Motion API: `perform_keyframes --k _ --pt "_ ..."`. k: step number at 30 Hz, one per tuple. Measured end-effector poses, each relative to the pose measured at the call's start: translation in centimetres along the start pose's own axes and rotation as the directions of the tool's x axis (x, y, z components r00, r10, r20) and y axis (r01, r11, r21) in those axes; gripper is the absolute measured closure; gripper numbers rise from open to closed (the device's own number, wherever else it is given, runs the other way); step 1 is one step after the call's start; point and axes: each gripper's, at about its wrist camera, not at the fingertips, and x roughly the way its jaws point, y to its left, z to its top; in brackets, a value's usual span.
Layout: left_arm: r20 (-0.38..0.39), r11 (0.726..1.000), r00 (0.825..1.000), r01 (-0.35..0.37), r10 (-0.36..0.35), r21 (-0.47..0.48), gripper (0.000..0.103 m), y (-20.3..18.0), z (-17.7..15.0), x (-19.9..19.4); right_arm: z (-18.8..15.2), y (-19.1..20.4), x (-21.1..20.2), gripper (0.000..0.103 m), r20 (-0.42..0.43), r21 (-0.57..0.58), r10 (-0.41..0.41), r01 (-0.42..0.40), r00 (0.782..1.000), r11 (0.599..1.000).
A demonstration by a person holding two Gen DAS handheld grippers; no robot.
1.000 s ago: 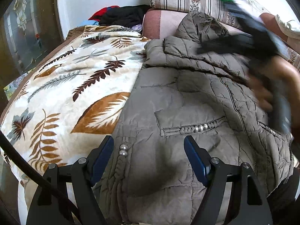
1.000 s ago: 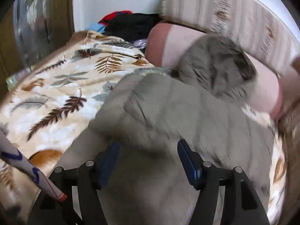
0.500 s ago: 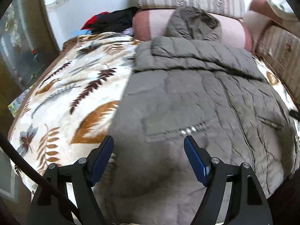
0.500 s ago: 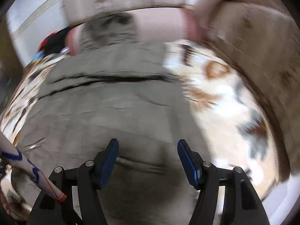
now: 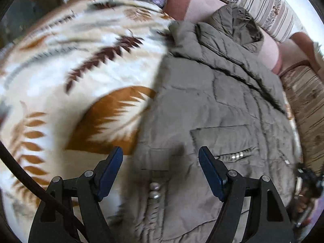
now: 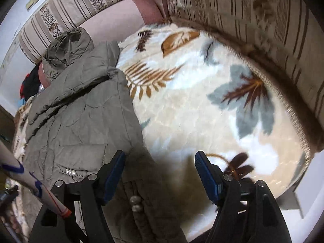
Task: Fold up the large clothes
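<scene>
A large olive quilted hooded jacket (image 5: 222, 105) lies spread on a leaf-patterned blanket (image 5: 81, 70), hood toward the sofa back. It also shows in the right wrist view (image 6: 81, 117). My left gripper (image 5: 161, 174) is open and empty, hovering over the jacket's lower left hem near its pearl beads (image 5: 155, 190). My right gripper (image 6: 160, 176) is open and empty, hovering over the jacket's lower right hem, beside another bead trim (image 6: 134, 202).
A striped sofa backrest (image 6: 263, 30) and a pink bolster (image 5: 202, 6) border the blanket. Dark and red clothes (image 6: 30, 83) are piled at the far corner. The blanket (image 6: 202, 105) lies bare right of the jacket.
Both grippers have swung apart and down: the left toward the jacket's lower left edge, the right toward its lower right edge. Both stay open.
</scene>
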Motion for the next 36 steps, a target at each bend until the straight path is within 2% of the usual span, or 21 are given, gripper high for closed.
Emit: perform_keyframes --k 2,4,8,10,11,12,13,15,18,20,22,24,25,26,28,30,32,36 --pt "-0.038 0.997 0.996 0.075 -0.075 -0.022 0.027 0.3 0.1 1.2 0.1 -0.5 0.7 0.026 -0.026 0.040 0.046 -0.045 0.999 0.998" --pt "-0.064 0.992 0.990 0.120 -0.123 -0.042 0.021 0.5 0.1 2.1 0.1 -0.6 1.2 0.022 -0.038 0.061 0.094 -0.092 0.995 0.994" --pt "-0.066 0.984 0.983 0.171 -0.174 -0.044 0.017 0.1 -0.2 2.5 -0.1 0.0 2.4 0.020 -0.069 0.063 0.143 -0.138 0.987 0.988" --pt "-0.071 0.987 0.984 0.160 -0.162 -0.026 0.017 -0.4 -0.6 2.4 -0.2 1.0 2.5 0.023 -0.084 0.013 0.149 -0.149 0.985 0.989" --pt "-0.078 0.990 0.987 0.141 -0.141 -0.006 0.021 -0.8 -0.8 2.4 -0.4 1.5 2.5 0.031 -0.094 -0.010 0.147 -0.148 0.985 0.989" --pt "-0.084 0.994 0.990 0.113 -0.111 0.016 0.035 -1.4 -1.2 2.5 -0.6 1.9 2.7 0.067 -0.109 -0.035 0.143 -0.147 0.984 0.988" --pt "-0.089 0.996 0.993 0.084 -0.081 0.032 0.045 -1.8 -1.4 2.5 -0.9 2.6 2.8 0.080 -0.134 -0.058 0.132 -0.141 0.982 0.988" --pt "-0.080 0.996 0.996 0.039 -0.033 0.080 0.050 -2.7 -2.7 1.7 -1.5 3.2 1.8 0.086 -0.125 -0.092 0.100 -0.111 0.987 0.990" --pt "-0.049 0.991 0.998 -0.019 0.025 0.136 0.050 -3.1 -4.3 0.5 -2.3 3.9 1.2 0.085 -0.114 -0.141 0.037 -0.053 0.993 0.989" --pt "-0.036 0.992 0.998 -0.041 0.045 0.124 0.050 -2.9 -4.5 -0.3 -2.5 4.2 1.3 0.074 -0.109 -0.166 -0.018 0.000 0.994 0.986" --pt "-0.022 0.993 0.998 -0.050 0.053 0.107 0.050 -2.5 -4.3 -1.5 -2.2 4.4 0.8 0.070 -0.103 -0.150 -0.043 0.027 0.994 0.988" --pt "0.022 0.994 0.999 -0.031 0.029 0.105 0.049 -2.4 -4.0 -3.6 -2.1 4.8 -1.2 0.069 -0.063 -0.152 -0.044 0.034 0.997 0.988" --pt "0.045 0.994 0.999 -0.024 0.019 0.107 0.048 -2.5 -3.8 -4.5 -2.0 5.0 -2.0 0.065 -0.043 -0.161 -0.047 0.039 0.998 0.986" --pt "0.075 0.994 0.997 -0.022 0.014 0.109 0.047 -2.6 -3.4 -5.6 -1.9 5.6 -3.3 0.062 -0.008 -0.178 -0.047 0.044 0.999 0.983" --pt "0.115 0.994 0.993 -0.025 0.013 0.105 0.037 -3.0 -2.5 -6.7 -1.4 7.2 -5.2 0.061 0.036 -0.210 -0.007 0.014 0.999 0.978" --pt "0.149 0.995 0.989 -0.024 0.009 0.096 0.035 -3.6 -1.2 -7.2 -0.9 8.9 -6.2 0.055 0.054 -0.236 0.027 -0.013 0.998 0.972" --pt "0.170 0.995 0.985 -0.029 0.012 0.096 0.032 -4.3 0.2 -6.7 -0.3 11.4 -6.6 0.049 0.051 -0.278 0.063 -0.047 0.997 0.960" --pt "0.210 0.990 0.977 -0.071 0.044 0.123 0.030 -6.0 2.7 -4.9 1.0 17.0 -5.4 0.048 0.020 -0.355 0.079 -0.067 0.997 0.932"
